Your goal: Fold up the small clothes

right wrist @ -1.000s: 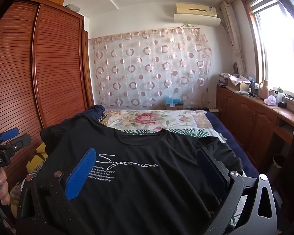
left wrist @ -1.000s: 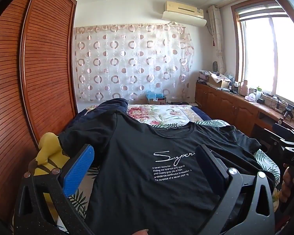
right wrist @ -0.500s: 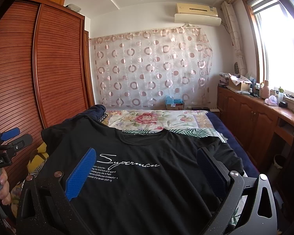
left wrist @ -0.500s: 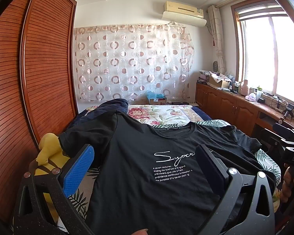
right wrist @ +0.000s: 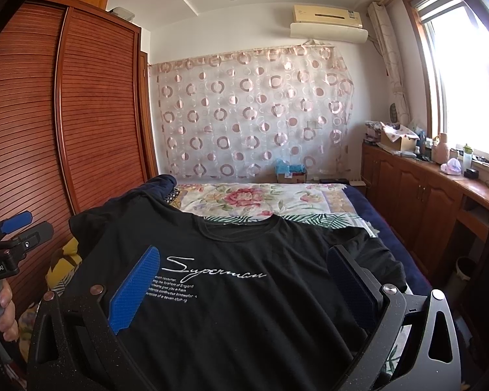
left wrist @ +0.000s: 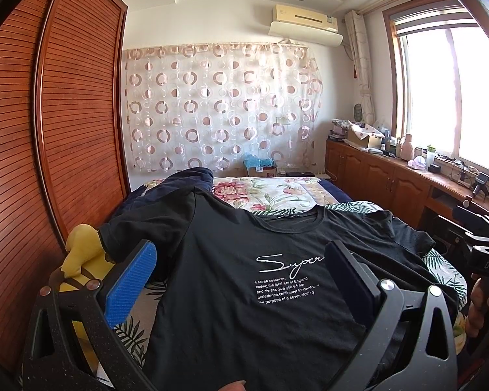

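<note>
A black T-shirt (left wrist: 244,293) lies spread face up across the near part of the bed (left wrist: 277,192), its white "Superman" lettering on top, presumably laid flat so that the folding can start from a smooth front. Its long axis runs from the near edge of the bed towards the far one, with the neckline (right wrist: 241,228) pointing at the far edge and the hem towards the person; the sleeves reach out to the left and right edges, the left one draped over a yellow soft toy (left wrist: 78,254). The left gripper (left wrist: 241,277) and the right gripper (right wrist: 244,280) both hover just above the shirt's lower half, jaws wide apart and clamped on nothing. I judge they are held open and low in order to take the cloth near the hem or the sides for a first fold, which is not yet begun.
</note>
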The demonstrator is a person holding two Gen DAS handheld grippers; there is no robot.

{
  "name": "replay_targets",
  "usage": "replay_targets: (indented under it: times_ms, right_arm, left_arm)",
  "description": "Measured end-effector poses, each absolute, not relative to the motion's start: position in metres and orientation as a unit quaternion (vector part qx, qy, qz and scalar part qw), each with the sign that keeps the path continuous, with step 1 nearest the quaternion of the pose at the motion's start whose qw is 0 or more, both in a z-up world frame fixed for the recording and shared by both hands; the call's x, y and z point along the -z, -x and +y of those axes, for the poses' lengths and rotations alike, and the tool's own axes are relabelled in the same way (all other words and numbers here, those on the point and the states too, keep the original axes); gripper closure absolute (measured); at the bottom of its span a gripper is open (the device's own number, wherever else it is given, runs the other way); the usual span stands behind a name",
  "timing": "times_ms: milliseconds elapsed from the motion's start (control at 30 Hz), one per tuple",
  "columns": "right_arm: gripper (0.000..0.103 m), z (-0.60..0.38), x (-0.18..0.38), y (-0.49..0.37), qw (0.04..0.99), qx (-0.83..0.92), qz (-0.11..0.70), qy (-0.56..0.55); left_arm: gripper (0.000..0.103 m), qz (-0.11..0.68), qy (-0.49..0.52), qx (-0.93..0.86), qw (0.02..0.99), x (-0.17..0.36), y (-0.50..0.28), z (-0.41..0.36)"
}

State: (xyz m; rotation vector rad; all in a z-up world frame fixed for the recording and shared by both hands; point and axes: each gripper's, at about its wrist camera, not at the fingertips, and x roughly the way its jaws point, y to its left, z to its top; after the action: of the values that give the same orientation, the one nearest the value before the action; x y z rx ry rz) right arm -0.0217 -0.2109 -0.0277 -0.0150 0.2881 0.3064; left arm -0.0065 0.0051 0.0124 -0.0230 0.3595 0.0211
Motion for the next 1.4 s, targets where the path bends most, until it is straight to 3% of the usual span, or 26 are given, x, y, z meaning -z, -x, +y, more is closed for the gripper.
replay_targets:
  times_ms: [1400]
  right_arm:
    - [0.001, -0.206, 0.027, 0.022, 0.977, -0.158, 0.143, 0.006]
  left_arm:
    - [0.000, 0.175, 0.010, -0.010, 0.984, -0.021, 0.007, 0.006]
